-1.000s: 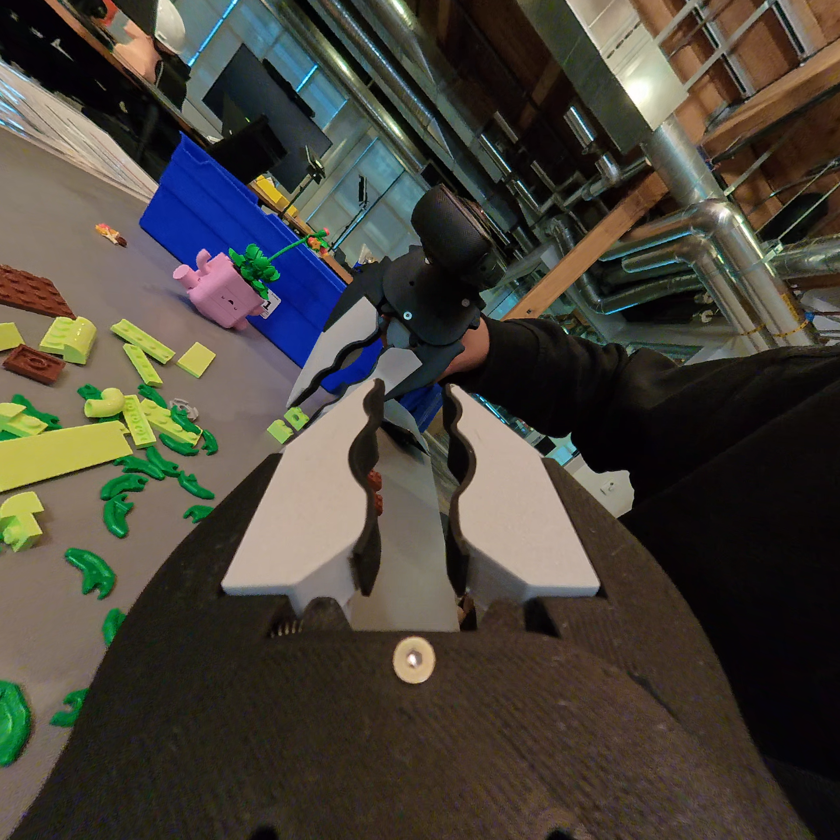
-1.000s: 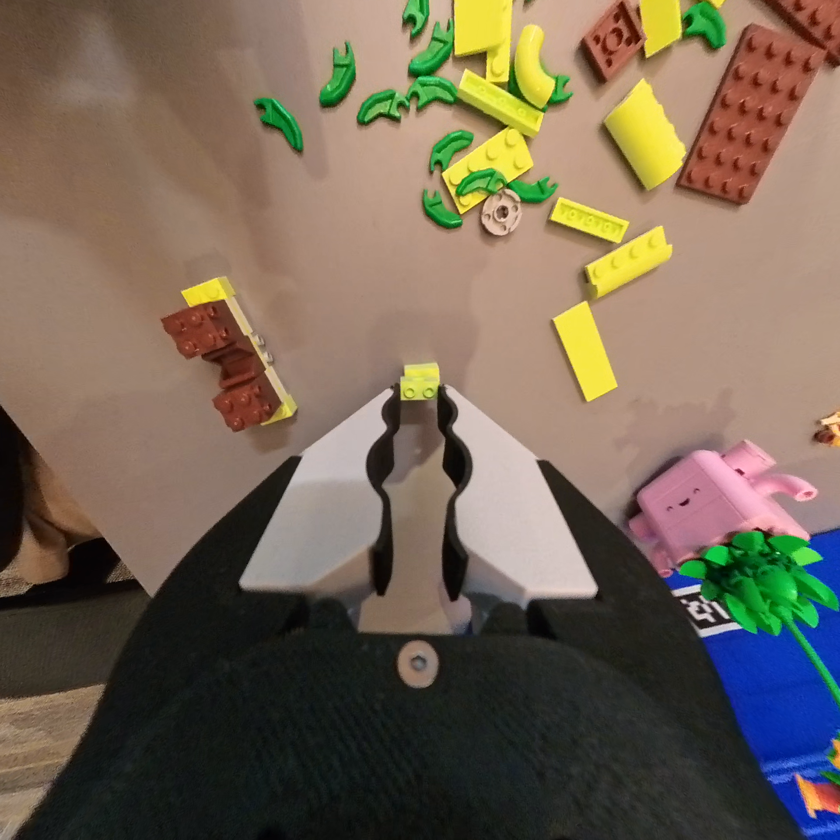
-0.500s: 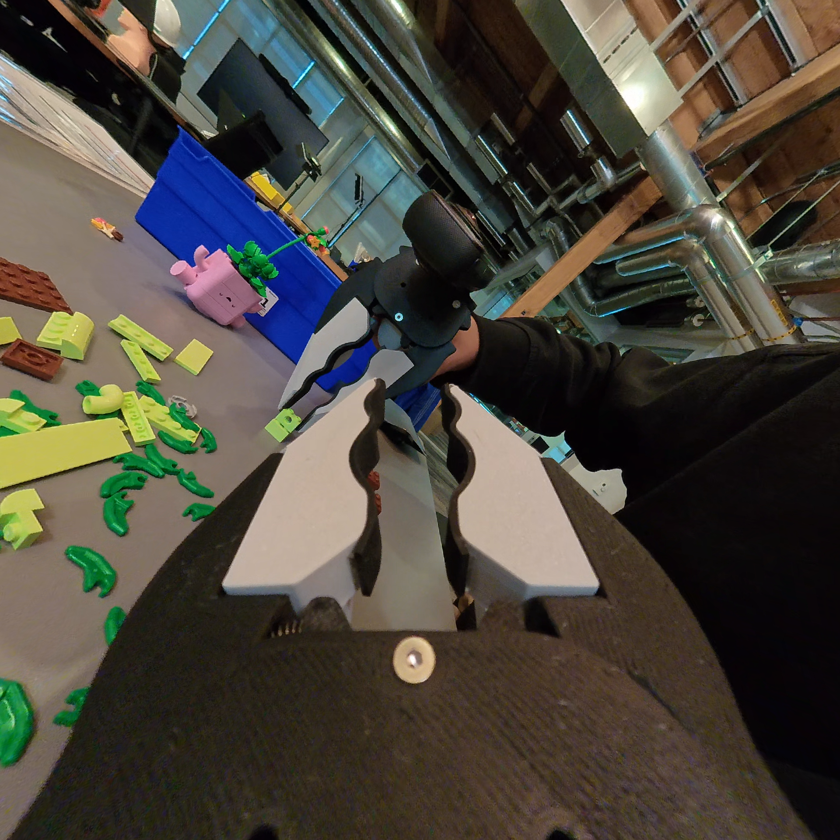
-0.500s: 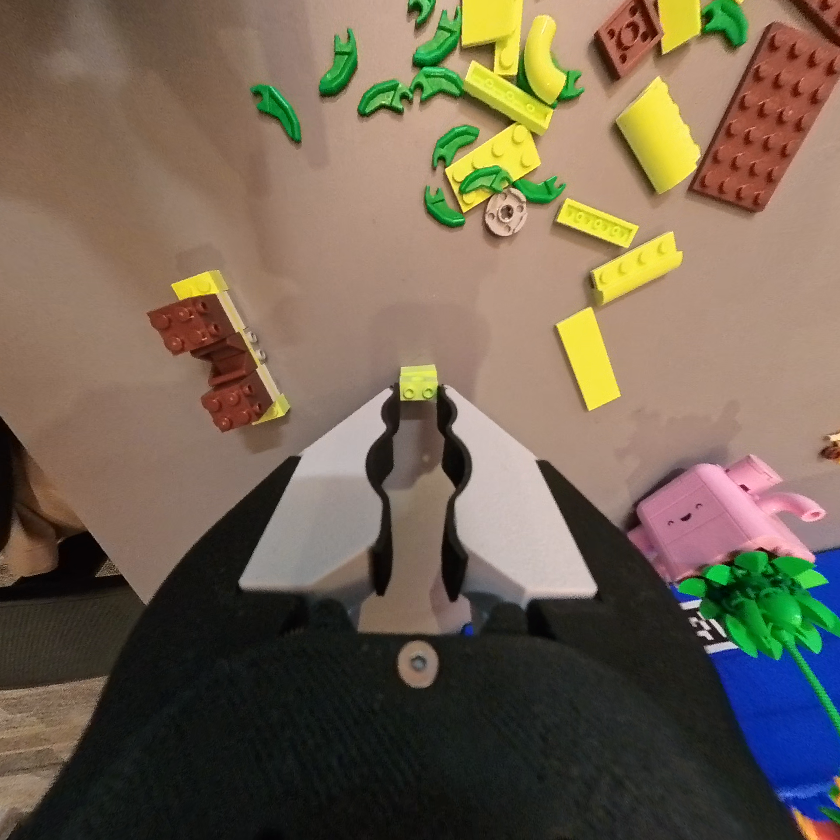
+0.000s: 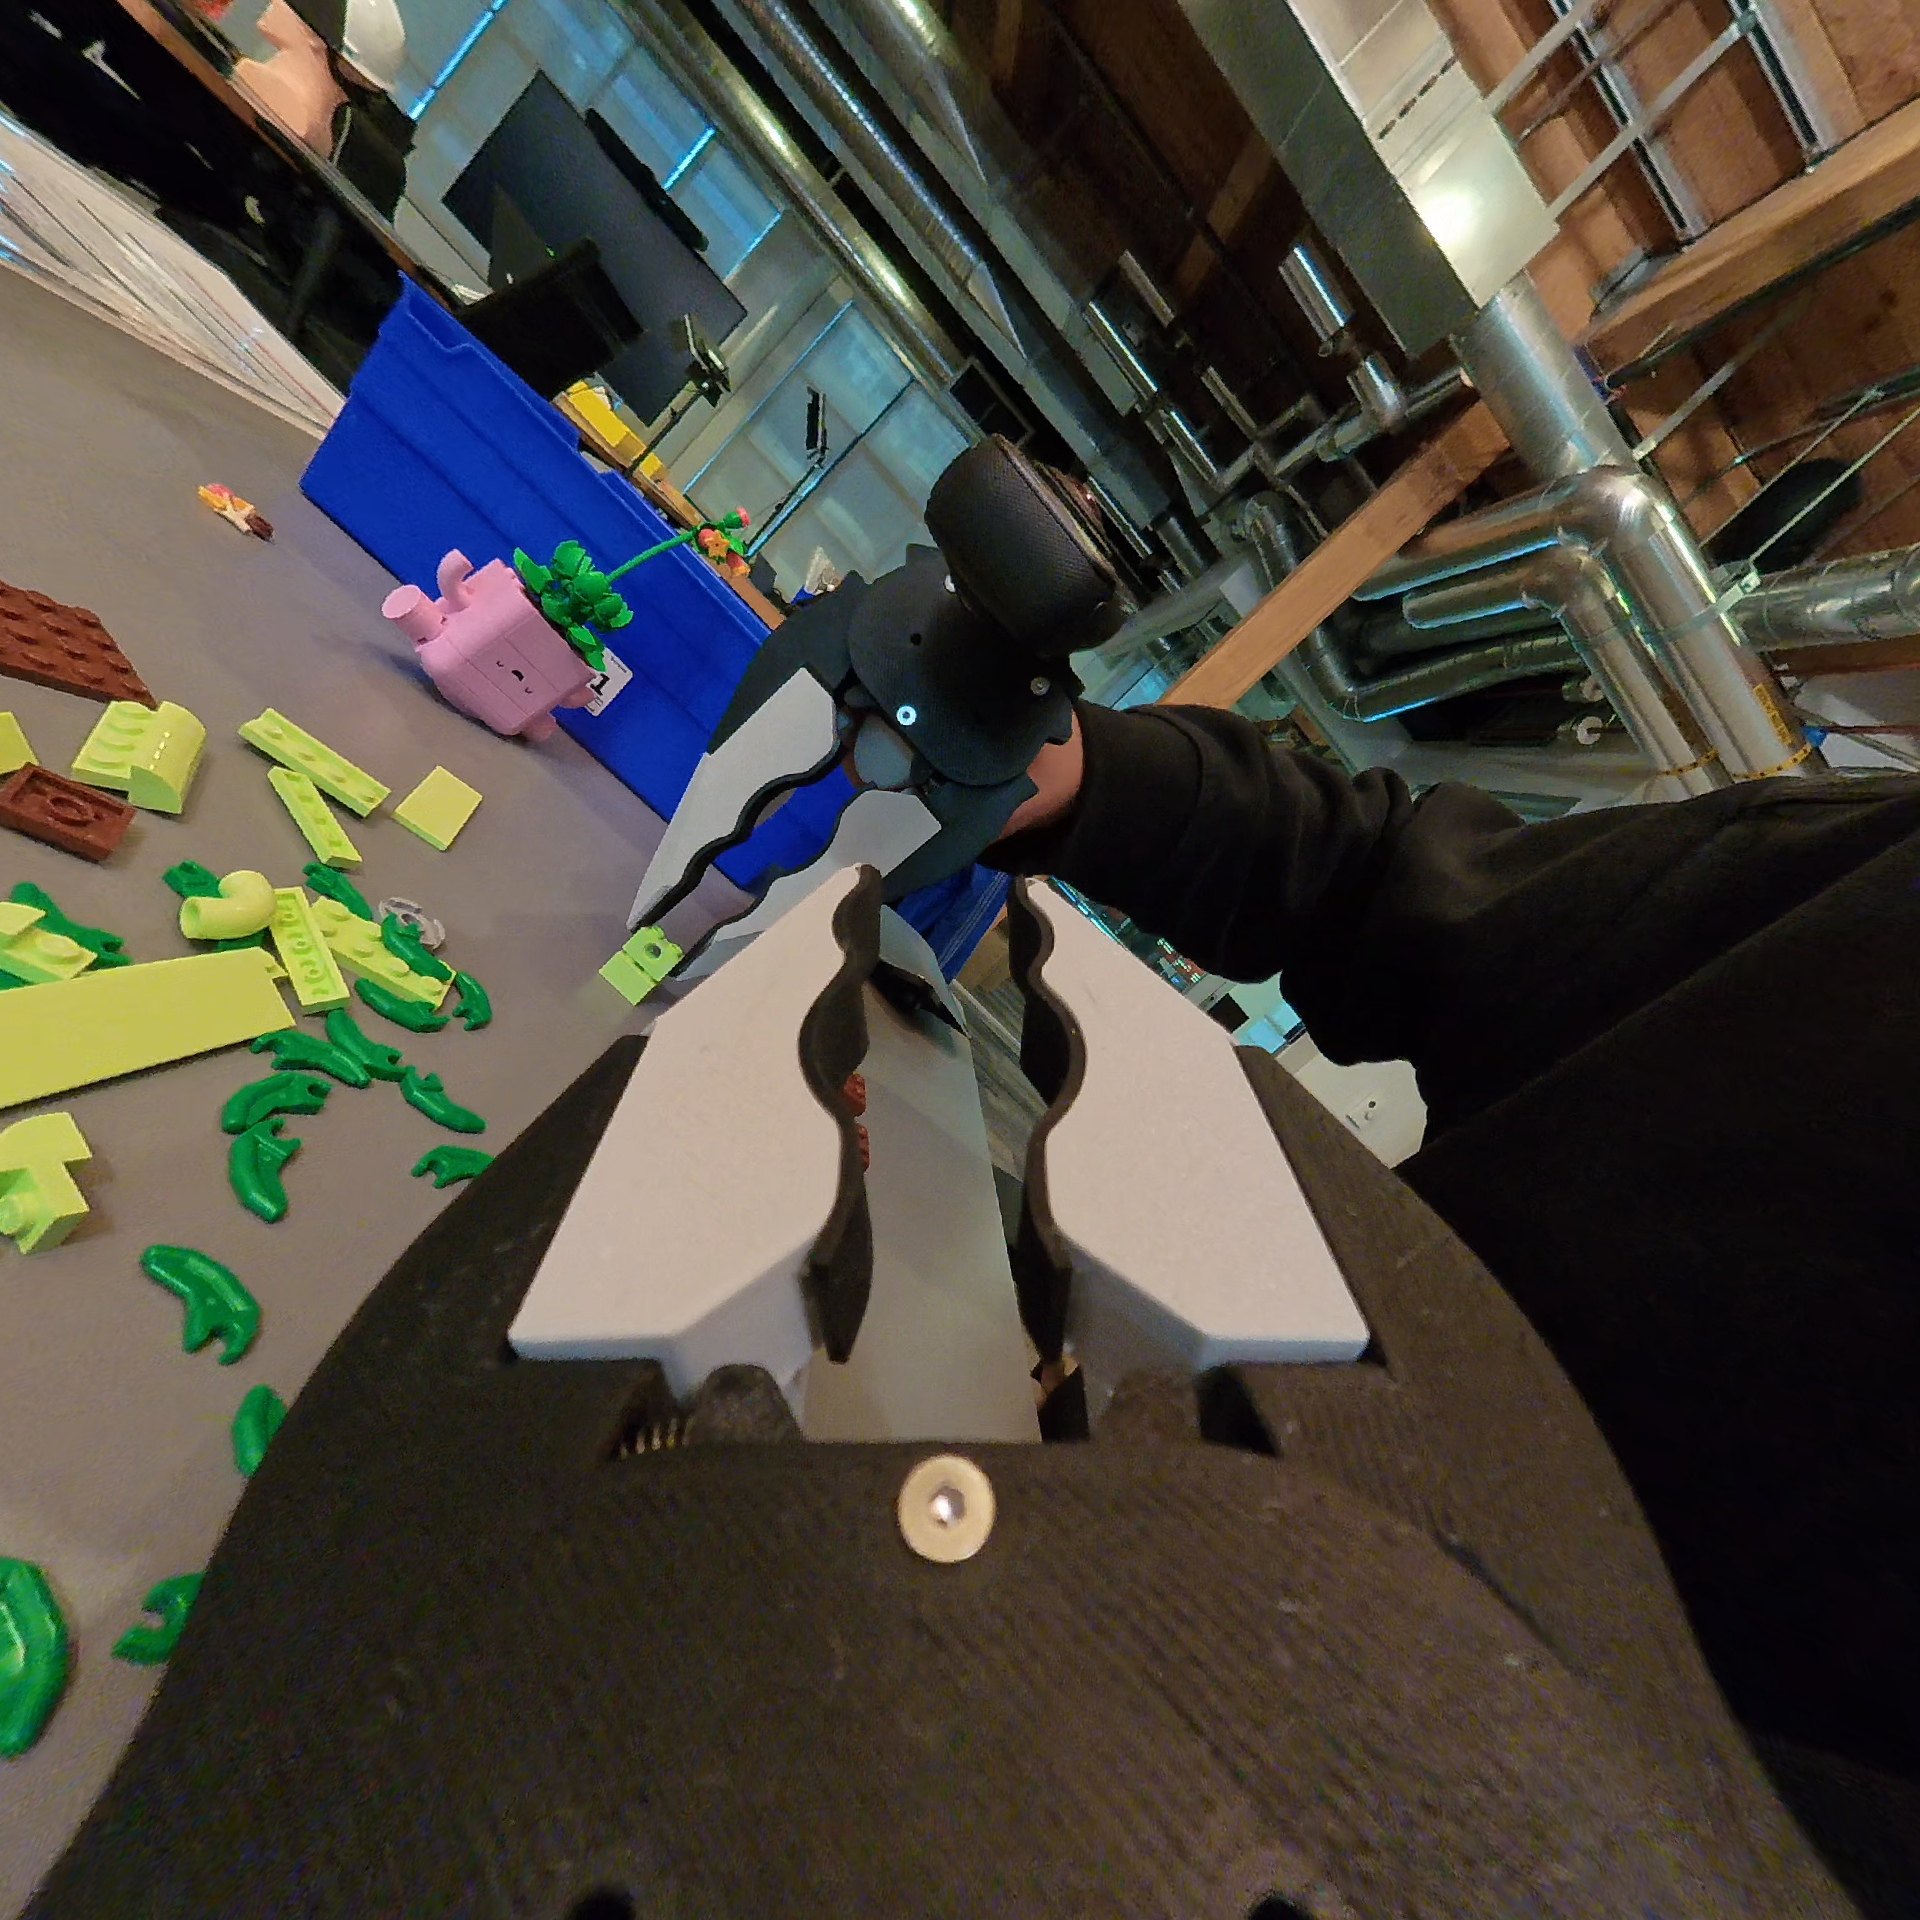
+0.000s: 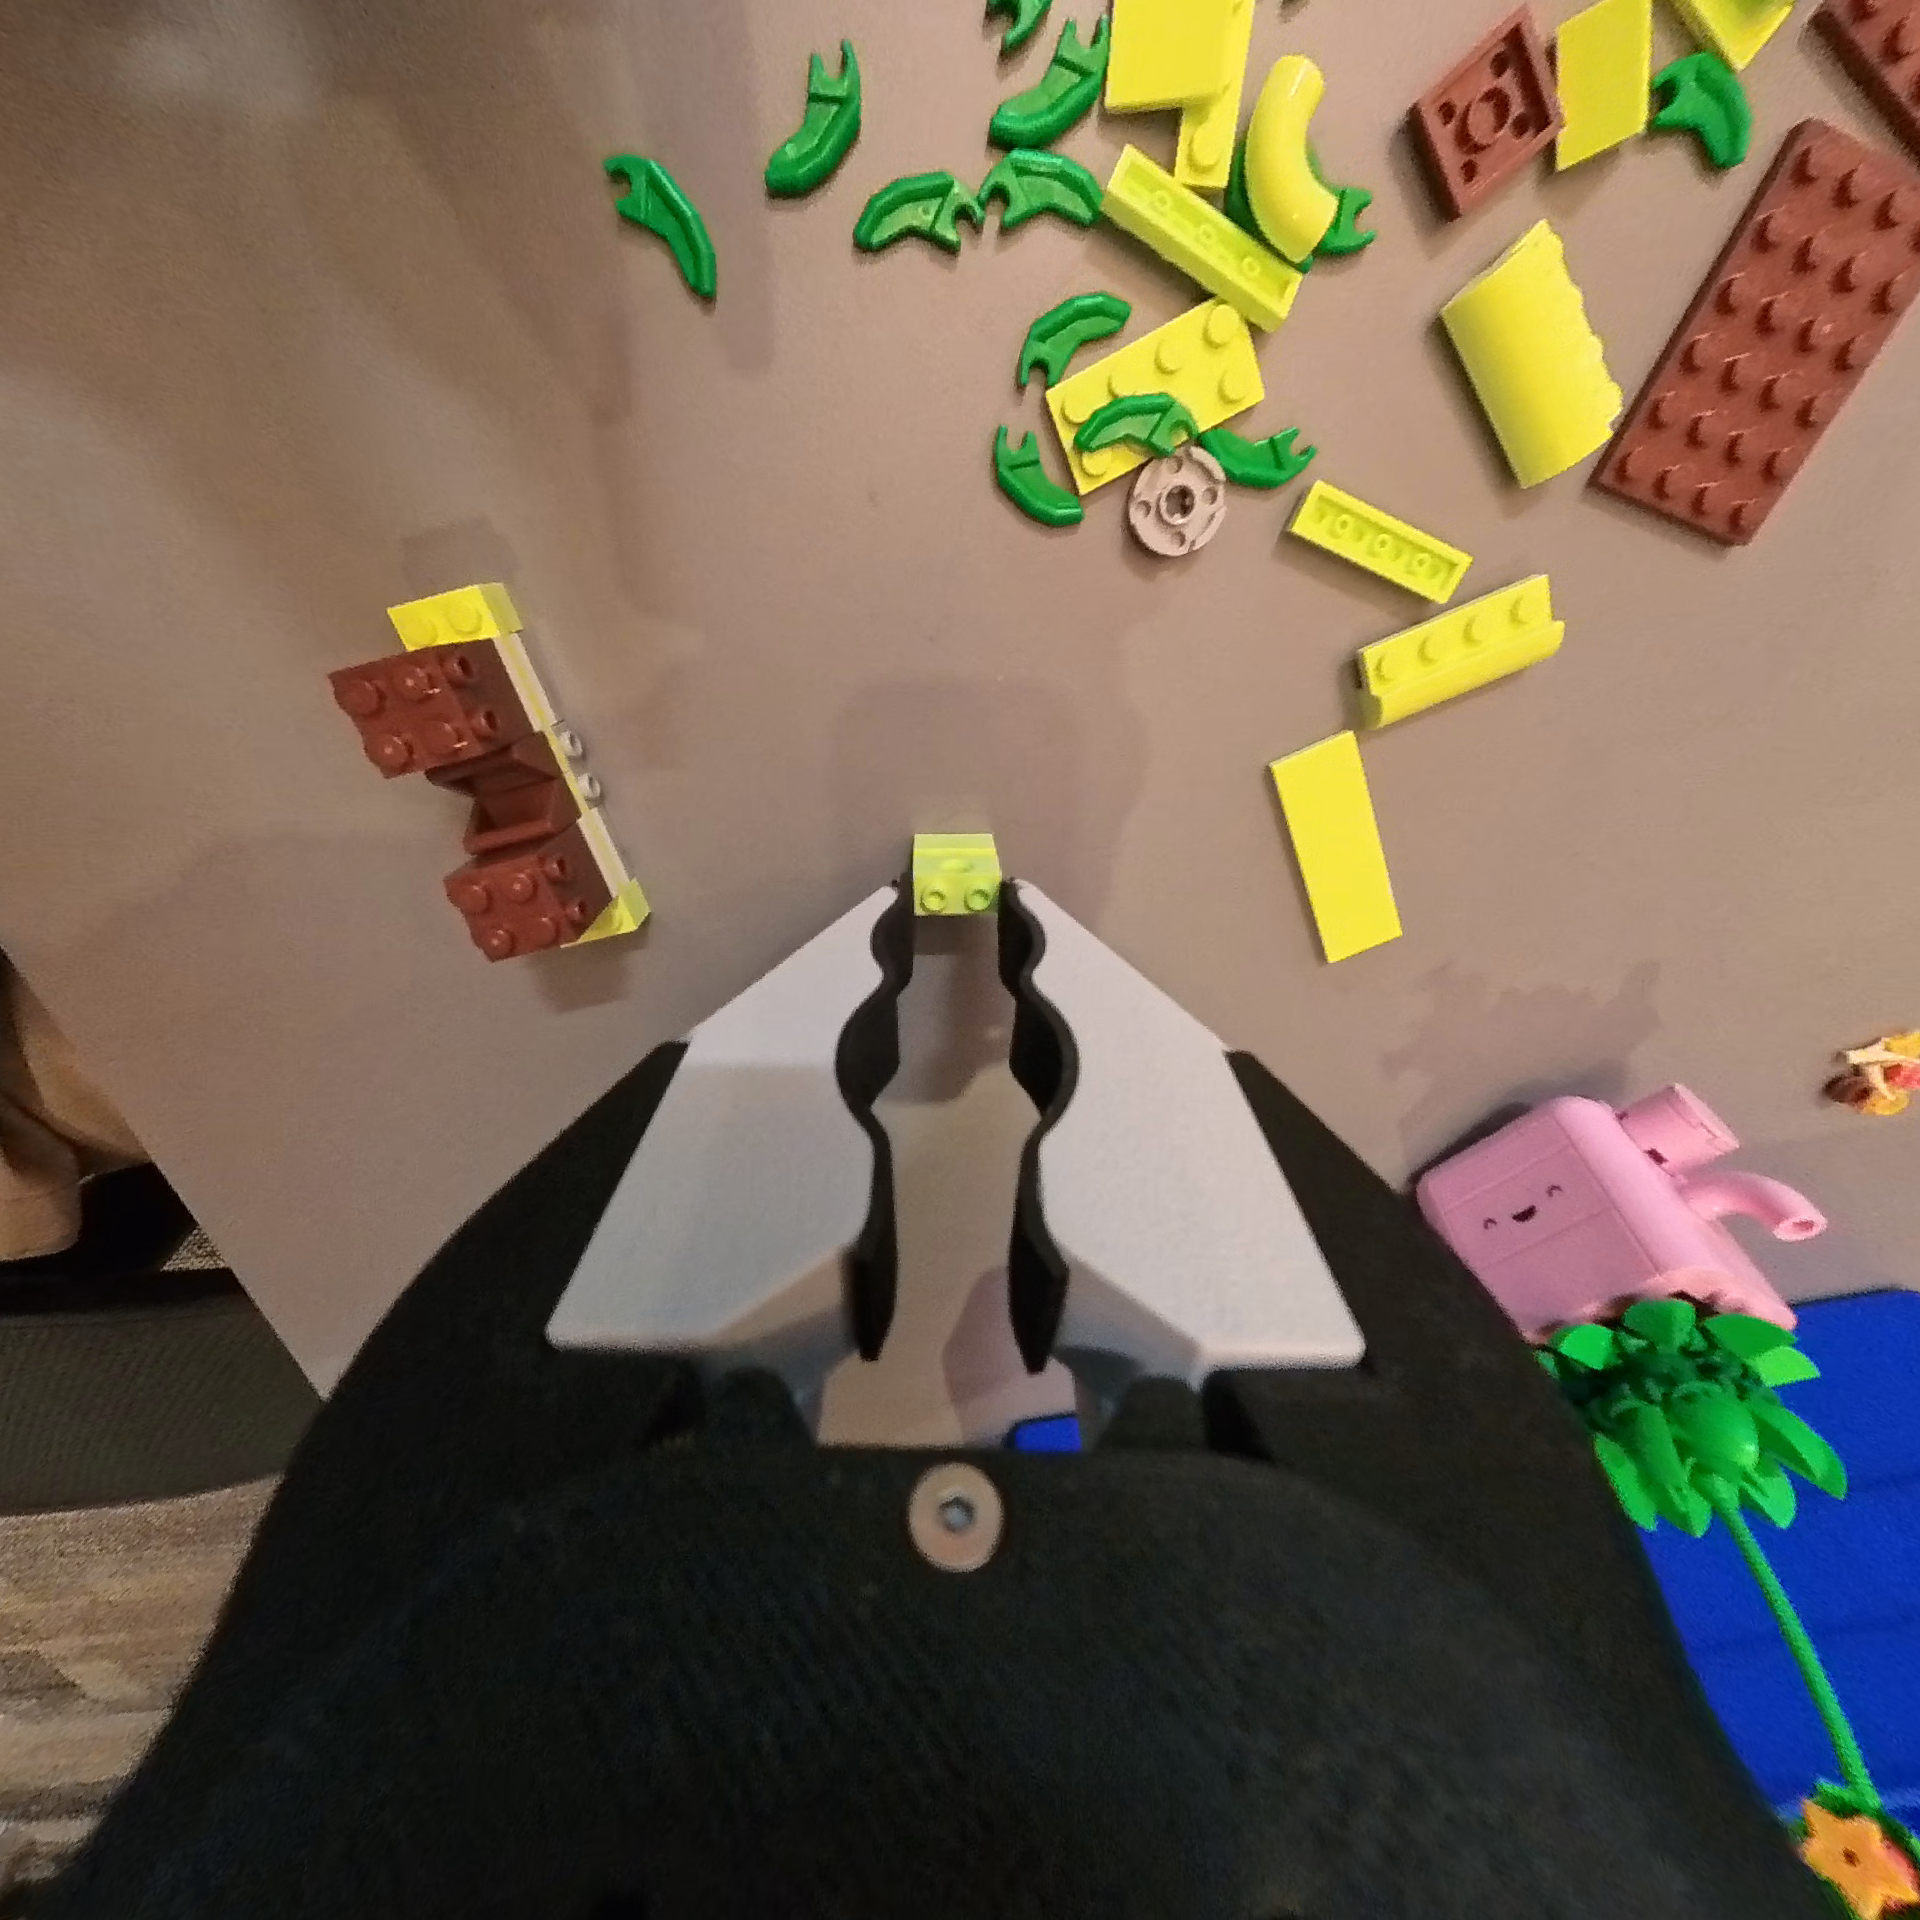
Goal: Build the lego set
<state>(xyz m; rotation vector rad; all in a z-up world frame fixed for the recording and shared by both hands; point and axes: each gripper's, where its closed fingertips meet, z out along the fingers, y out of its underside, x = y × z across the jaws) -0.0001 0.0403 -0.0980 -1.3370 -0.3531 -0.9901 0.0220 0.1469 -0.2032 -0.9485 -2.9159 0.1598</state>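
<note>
My right gripper (image 6: 954, 896) is shut on a small lime brick (image 6: 954, 878), held at the fingertips just above the grey table (image 6: 727, 499). A brown-and-yellow partial build (image 6: 488, 769) lies on the table to its left, near the table's edge. Loose lime bricks (image 6: 1153, 390), green leaf pieces (image 6: 665, 218) and a brown plate (image 6: 1766, 332) lie beyond. My left gripper (image 5: 940, 894) is open and empty, tilted up towards the right gripper (image 5: 665, 940) and its lime brick (image 5: 639, 961). A bit of brown brick (image 5: 854, 1101) shows between the left fingers.
A pink brick figure (image 6: 1590, 1226) with a green plant (image 6: 1683, 1423) stands at the right, against a blue bin (image 5: 468, 488). A person's black sleeve (image 5: 1351, 883) reaches in behind the right gripper. The table's near edge runs below the partial build. The tips of one gripper are about 15 cm away from the tips of the other.
The right gripper, still holding the lime brick, has shifted only slightly over the table. The left gripper stays open and has barely moved.
</note>
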